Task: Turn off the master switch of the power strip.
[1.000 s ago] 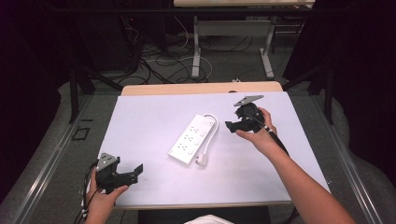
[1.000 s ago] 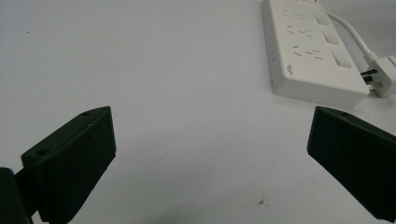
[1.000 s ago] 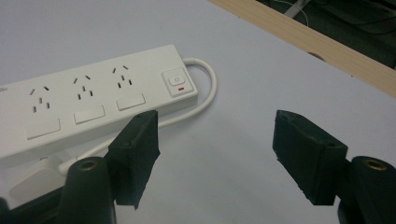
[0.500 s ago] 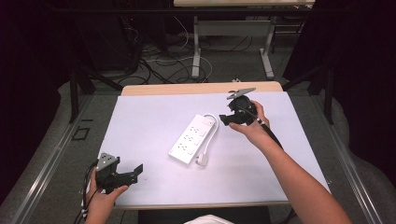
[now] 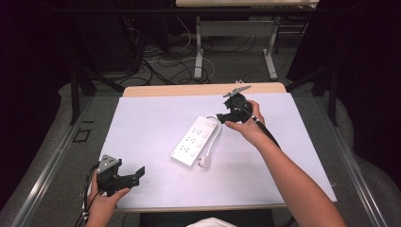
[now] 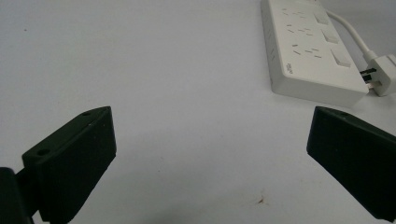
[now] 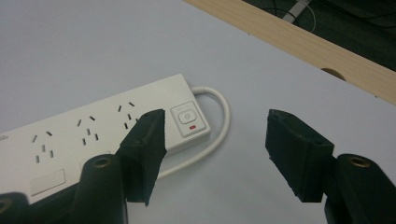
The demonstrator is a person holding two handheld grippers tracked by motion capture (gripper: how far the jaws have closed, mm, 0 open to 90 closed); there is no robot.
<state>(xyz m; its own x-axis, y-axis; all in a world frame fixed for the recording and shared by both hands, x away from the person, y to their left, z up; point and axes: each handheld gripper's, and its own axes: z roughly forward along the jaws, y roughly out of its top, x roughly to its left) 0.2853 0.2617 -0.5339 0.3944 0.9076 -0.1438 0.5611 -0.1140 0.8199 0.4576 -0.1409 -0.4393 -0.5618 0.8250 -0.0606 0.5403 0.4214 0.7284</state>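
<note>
A white power strip lies slantwise in the middle of the white table, its cord looped beside it and ending in a white plug. My right gripper hovers open just past the strip's far end. In the right gripper view its jaws straddle the strip's switch button and the cord loop. My left gripper rests open near the table's front left corner, well apart from the strip. The left gripper view has the strip and plug at the upper right.
A wooden strip runs along the table's far edge. Behind the table stand metal legs of another table among floor cables. Bare white tabletop stretches left of the strip.
My right gripper has moved left and a little farther from the person, closing in on the strip's far end. The left gripper has stayed put.
</note>
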